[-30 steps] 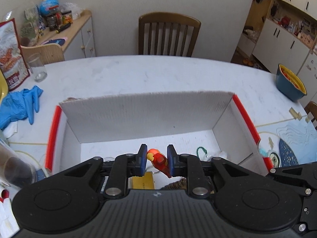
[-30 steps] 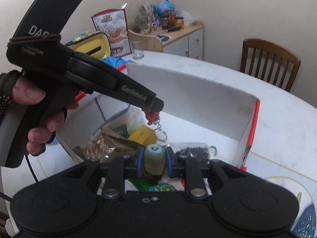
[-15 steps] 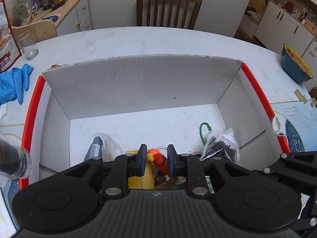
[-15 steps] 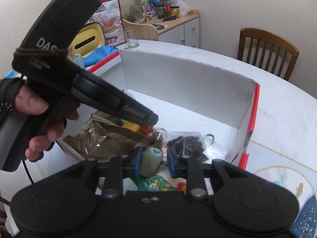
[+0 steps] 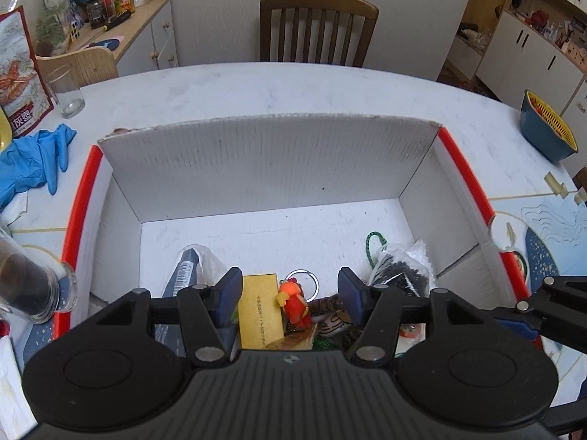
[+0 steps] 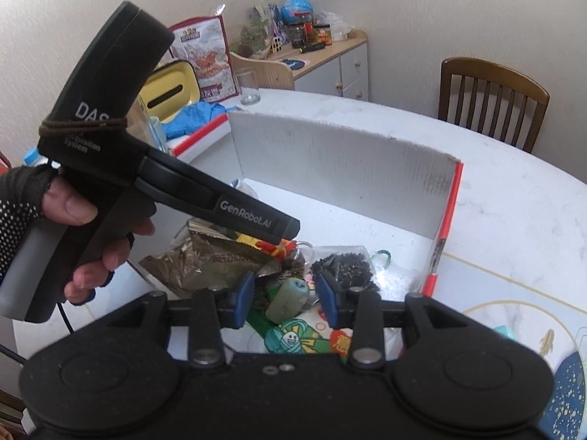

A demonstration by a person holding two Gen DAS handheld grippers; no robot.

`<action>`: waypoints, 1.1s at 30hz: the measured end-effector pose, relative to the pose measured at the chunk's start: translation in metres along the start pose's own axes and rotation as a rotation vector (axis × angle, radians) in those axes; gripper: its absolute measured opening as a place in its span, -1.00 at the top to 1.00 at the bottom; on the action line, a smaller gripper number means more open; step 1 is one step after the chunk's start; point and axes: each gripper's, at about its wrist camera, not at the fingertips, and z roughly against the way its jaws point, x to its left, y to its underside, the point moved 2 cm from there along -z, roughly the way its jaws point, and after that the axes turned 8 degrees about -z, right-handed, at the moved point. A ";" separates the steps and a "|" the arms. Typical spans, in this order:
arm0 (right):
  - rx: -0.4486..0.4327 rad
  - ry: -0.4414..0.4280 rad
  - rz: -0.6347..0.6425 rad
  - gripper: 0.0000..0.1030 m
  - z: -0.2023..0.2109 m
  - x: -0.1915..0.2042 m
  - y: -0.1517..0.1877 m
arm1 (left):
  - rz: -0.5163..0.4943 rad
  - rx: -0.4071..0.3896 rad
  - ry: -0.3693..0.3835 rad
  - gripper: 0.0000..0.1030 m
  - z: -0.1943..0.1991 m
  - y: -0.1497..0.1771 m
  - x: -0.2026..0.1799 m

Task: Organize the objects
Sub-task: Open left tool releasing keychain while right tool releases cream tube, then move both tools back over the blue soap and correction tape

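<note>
1. My left gripper (image 5: pixel 290 295) hangs over the near end of the white box (image 5: pixel 271 168); its jaws have just been opening and stand apart, touching nothing.
2. Between them, down in the box, the orange keychain figure (image 5: pixel 293 302) lies free beside the yellow card (image 5: pixel 260 315), its long axis running away from me, ring (image 5: pixel 302 282) at the far end.
3. My right gripper (image 6: pixel 284 299) has also just been opening; the green cylinder toy (image 6: pixel 288 299) lies tilted between the parted pads, face end up and to the right.
</note>
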 end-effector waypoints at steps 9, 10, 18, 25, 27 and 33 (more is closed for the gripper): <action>-0.037 -0.006 -0.001 -0.04 0.029 -0.003 0.003 | 0.002 -0.066 -0.042 -0.22 0.030 0.003 -0.012; -0.043 -0.007 -0.002 -0.08 0.034 -0.004 0.003 | 0.000 -0.076 -0.044 -0.23 0.034 0.003 -0.015; -0.101 -0.032 -0.032 -0.47 0.072 -0.022 0.005 | -0.021 -0.154 -0.051 -0.60 0.065 0.004 -0.043; -0.182 -0.039 -0.038 -0.79 0.108 -0.048 0.018 | -0.007 -0.211 -0.070 -0.77 0.084 0.008 -0.069; -0.189 -0.040 -0.042 -0.86 0.117 -0.058 0.025 | -0.004 -0.217 -0.066 -0.78 0.087 0.008 -0.077; -0.173 0.010 -0.031 -0.94 0.138 -0.091 0.048 | -0.005 -0.236 -0.070 -0.79 0.093 0.010 -0.107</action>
